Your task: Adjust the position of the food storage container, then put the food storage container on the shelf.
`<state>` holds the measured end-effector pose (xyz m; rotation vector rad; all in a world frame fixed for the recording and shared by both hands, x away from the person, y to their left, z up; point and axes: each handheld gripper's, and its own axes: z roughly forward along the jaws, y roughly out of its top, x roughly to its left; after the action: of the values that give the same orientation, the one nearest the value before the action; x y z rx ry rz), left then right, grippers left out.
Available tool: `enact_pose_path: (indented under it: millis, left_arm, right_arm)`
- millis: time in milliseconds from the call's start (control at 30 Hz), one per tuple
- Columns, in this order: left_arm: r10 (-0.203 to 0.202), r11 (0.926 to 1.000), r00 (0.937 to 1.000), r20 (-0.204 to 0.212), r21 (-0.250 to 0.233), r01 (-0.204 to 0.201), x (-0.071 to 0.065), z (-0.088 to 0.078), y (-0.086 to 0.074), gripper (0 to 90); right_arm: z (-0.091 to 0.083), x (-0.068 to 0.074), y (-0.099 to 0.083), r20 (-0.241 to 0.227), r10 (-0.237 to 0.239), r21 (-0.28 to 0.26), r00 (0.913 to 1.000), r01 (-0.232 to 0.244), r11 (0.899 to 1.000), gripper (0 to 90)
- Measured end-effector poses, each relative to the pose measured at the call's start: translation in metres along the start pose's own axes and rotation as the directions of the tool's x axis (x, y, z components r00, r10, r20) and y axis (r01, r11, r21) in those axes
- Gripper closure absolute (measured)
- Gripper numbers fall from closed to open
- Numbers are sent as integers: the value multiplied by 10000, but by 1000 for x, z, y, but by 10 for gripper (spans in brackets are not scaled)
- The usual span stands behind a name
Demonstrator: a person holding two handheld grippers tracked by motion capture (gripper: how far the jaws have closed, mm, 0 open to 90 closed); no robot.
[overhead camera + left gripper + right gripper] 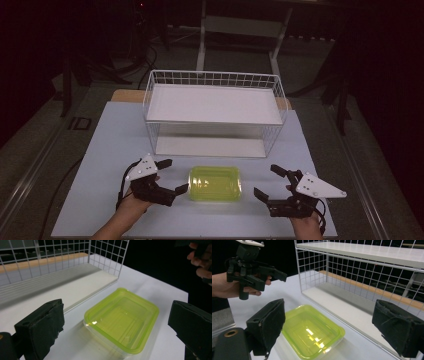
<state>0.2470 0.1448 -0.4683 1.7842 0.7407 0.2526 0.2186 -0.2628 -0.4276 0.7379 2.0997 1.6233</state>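
One container (215, 183) is what I am working around: a shallow rectangular tub of clear plastic under a translucent yellow-green lid, with rounded corners and a raised rim, and a stepped rectangle pressed into the lid's middle. It lies flat, lid up, on the pale table (100, 150), near my edge of it and between my two tools. From the high view its long axis runs left to right across the table, parallel to the front of the wire rack (215, 112); the short sides face my tools.

My left gripper (172, 176) sits just beside the tub's left end with its jaws spread wide and nothing between the pads; in the left gripper view the tub lies in the gap ahead of them, untouched. My right gripper (270, 181) is off the tub's right end, a little farther away, also spread open and empty.

Just behind the tub stands the white wire rack with a white shelf on top and a white base board (210, 146) below, its open front facing me. The base board's front edge lies close to the tub's far long side. Between my jaws and the tub the table is bare. Beyond the table the room is dark.
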Motion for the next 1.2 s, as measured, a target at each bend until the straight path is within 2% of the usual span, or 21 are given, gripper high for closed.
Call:
enact_pose_path:
  millis: [33, 133, 200, 267, 300, 400, 533, 600, 667, 700, 733, 767, 900, 933, 1000, 1033, 1067, 1100, 1133, 1167, 1200]
  left_arm:
    - [-25, 10000, 10000, 43, -25, 25, 0, -1, 1, 11]
    - [-292, 9996, 9979, 581, 67, 288, 1, -1, 4, 11]
    - [-414, 9990, 9973, 603, 219, 402, 2, 0, 4, 12]
    - [-284, 9991, 9976, 638, 327, 263, 3, 2, 4, 12]
    - [-231, 9991, 9979, 600, 378, 208, 3, 2, 4, 13]
    - [-161, 9982, 9983, 555, 588, 128, 1, 6, 6, 14]
    - [-749, 9952, 9965, 358, 658, 724, 1, 13, 7, 14]
    - [-764, 9926, 9970, 90, 950, 752, 2, 16, 9, 14]
    - [-833, 9911, 9965, -45, 1037, 834, 4, 20, 10, 14]
    - [-811, 9910, 9967, -88, 1059, 816, 4, 21, 9, 14]
    - [-816, 9907, 9966, -115, 1082, 824, 5, 22, 9, 14]
    - [-868, 9904, 9962, -124, 1069, 876, 6, 24, 9, 14]
    - [-1291, 9823, 9916, -81, 1362, 1290, 12, 33, 5, 14]
    - [-1362, 9790, 9906, -140, 1513, 1368, 14, 37, 2, 14]
    - [-1692, 9686, 9856, -70, 1835, 1676, 17, 43, -3, 14]
    - [-1692, 9686, 9856, -70, 1835, 1676, 17, 43, -3, 14]
    - [-1833, 9637, 9830, -98, 1955, 1816, 19, 48, -8, 14]
    - [-1833, 9637, 9830, -98, 1955, 1816, 19, 48, -8, 14]
    - [-1957, 9578, 9805, -179, 2112, 1950, 21, 53, -13, 14]
    - [-1957, 9578, 9805, -179, 2112, 1950, 21, 53, -13, 14]
    - [-2100, 9500, 9773, -288, 2303, 2109, 23, 57, -16, 14]
  right_arm:
    - [1, 1, 0, -29, 17, -39, 10000, -17, 10000, 113]
    - [3, 2, 0, 129, -77, 53, 9999, 77, 10000, 139]
    - [8, 1, 1, -9, 86, 82, 10000, -86, 9999, 142]
    - [10, 0, 1, 3, 143, 198, 9999, -143, 9997, 141]
    - [14, -1, 1, 91, 166, 748, 9998, -172, 9971, 140]
    - [21, 0, -1, 311, -283, 1019, 9991, 250, 9945, 136]
    - [29, -1, -1, 266, -502, 1341, 9984, 461, 9899, 130]
    - [37, -3, 3, 359, -248, 1631, 9990, 187, 9864, 117]
    - [39, -4, 3, 326, -149, 1652, 9994, 93, 9862, 107]
    - [42, -6, 2, 359, 65, 1772, 9993, -127, 9841, 107]
    - [47, -7, -1, 683, 288, 1838, 9972, -409, 9821, 107]
    - [47, -7, -1, 683, 288, 1838, 9972, -409, 9821, 107]
    - [58, -11, -10, 433, 681, 2410, 9967, -766, 9675, 106]
    - [60, -12, -12, 392, 762, 2431, 9963, -835, 9664, 106]
    - [68, -14, -18, 430, 1309, 2663, 9905, -1376, 9540, 107]
    - [68, -14, -18, 430, 1309, 2663, 9905, -1376, 9540, 107]
    - [74, -15, -22, 401, 1515, 2904, 9876, -1566, 9440, 107]
    - [74, -15, -22, 401, 1515, 2904, 9876, -1566, 9440, 107]
    - [79, -16, -25, 394, 1562, 3084, 9869, -1607, 9376, 107]
    - [79, -16, -25, 394, 1562, 3084, 9869, -1607, 9376, 107]
    - [84, -16, -29, 426, 1632, 3271, 9857, -1681, 9299, 108]
